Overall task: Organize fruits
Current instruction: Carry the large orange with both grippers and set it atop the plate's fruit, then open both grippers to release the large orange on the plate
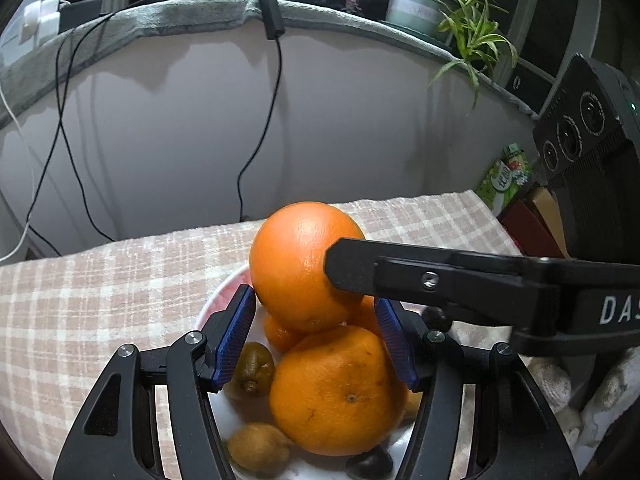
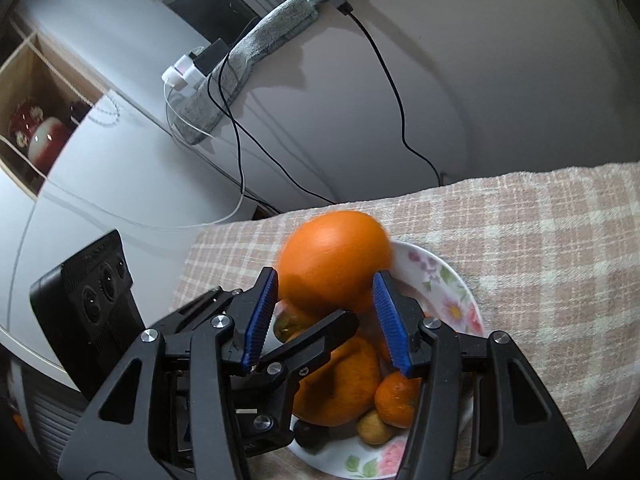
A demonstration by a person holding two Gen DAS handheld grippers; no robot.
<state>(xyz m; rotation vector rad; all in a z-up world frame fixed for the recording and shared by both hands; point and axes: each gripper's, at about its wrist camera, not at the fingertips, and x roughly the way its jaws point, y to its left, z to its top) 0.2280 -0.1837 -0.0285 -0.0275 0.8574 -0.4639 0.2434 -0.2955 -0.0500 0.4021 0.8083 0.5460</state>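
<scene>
My left gripper (image 1: 316,338) hung with jaws spread over the flowered plate (image 2: 452,280). My right gripper (image 2: 325,316), jaws also spread, flanked the big orange (image 2: 334,258) topping the fruit pile, whether touching I couldn't tell.

The left gripper (image 1: 316,340) is built of matte black plastic arms with triangular cut-outs, joined by round silver screws at each pivot. Its 2 fingers (image 1: 234,342) carry ribbed blue pads on their inner faces. The right gripper (image 2: 326,320) has the same make: black linkage arms, silver screw heads, 2 blue ribbed pads. Seen from the left wrist camera, the right gripper's black finger shows a small silver screw and white letters "DAS" on its body (image 1: 616,310). A black box with 3 round lenses (image 1: 570,138) sits on top, and a small green light glows on it.
</scene>
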